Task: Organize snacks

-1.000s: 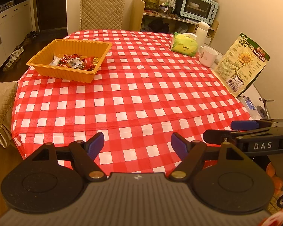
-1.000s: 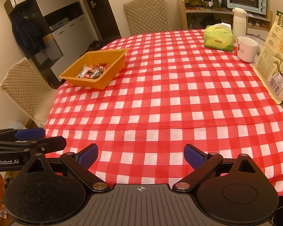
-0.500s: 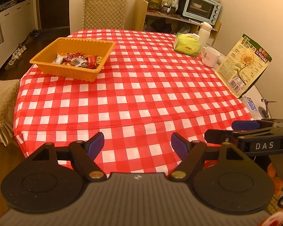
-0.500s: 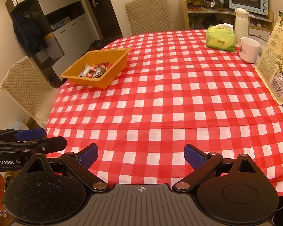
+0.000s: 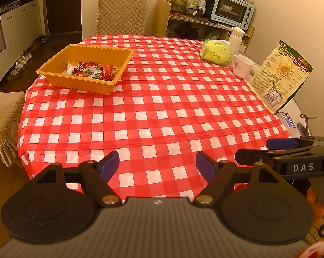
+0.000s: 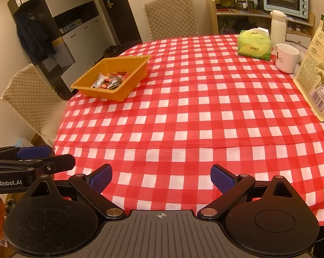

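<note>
Two grippers, both at the near edge of the bench (image 5: 162, 111), both with jaws released and nothing between them.

Item 1, left gripper (image 5: 157, 161): hangs over the near hem of the checked cloth, pointing down and across the bench. The right gripper shows side-on at its 3 o'clock.

Item 2, right gripper (image 6: 161, 177): same edge, same attitude, just beside the left one, which shows at its 9 o'clock.

Item 3, tray (image 5: 54, 63): orange, ribbed, open-topped. From the left jaws it lies far off at about 11 o'clock; from the right jaws at about 10 to 11 o'clock, farther over. Long axis runs roughly side to side in the left view. Well apart from both grippers; by my reckoning the left hand is the nearer.

Item 4, snacks (image 5: 90, 71): small wrapped pieces, heaped in the tray. No loose piece is visible on the cloth.

Item 5, far right of the bench, 1 to 2 o'clock: sunflower bag (image 5: 280, 77), mug (image 5: 241, 66), tissue pack (image 5: 215, 52).
</note>
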Demonstrator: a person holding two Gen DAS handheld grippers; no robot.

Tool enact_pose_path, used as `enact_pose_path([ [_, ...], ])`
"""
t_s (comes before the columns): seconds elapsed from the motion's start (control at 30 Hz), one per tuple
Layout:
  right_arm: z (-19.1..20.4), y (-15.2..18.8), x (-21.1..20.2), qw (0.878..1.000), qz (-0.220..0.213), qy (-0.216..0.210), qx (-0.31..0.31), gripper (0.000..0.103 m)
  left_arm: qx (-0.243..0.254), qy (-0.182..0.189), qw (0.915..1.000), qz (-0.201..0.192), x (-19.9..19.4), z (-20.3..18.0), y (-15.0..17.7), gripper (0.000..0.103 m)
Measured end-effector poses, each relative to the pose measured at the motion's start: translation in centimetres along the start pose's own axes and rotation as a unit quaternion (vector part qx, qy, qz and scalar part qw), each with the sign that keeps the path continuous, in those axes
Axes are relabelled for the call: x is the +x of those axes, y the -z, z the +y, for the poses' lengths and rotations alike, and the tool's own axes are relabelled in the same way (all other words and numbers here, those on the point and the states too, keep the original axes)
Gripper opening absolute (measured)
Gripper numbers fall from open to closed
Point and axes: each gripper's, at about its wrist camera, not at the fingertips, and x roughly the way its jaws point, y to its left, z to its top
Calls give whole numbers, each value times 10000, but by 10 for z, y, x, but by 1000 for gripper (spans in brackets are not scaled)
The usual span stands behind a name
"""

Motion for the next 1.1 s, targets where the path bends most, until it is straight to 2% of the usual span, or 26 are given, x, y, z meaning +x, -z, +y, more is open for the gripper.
enact_pose_path([
  [1.03, 5, -5, 4, 10000, 8, -52, -32, 97, -35, -94, 9999, -55, -2, 3, -4, 77],
  [1.1, 6, -5, 6, 10000, 14, -59, -28, 97, -37, -92, 9999, -38, -2, 3, -4, 80],
])
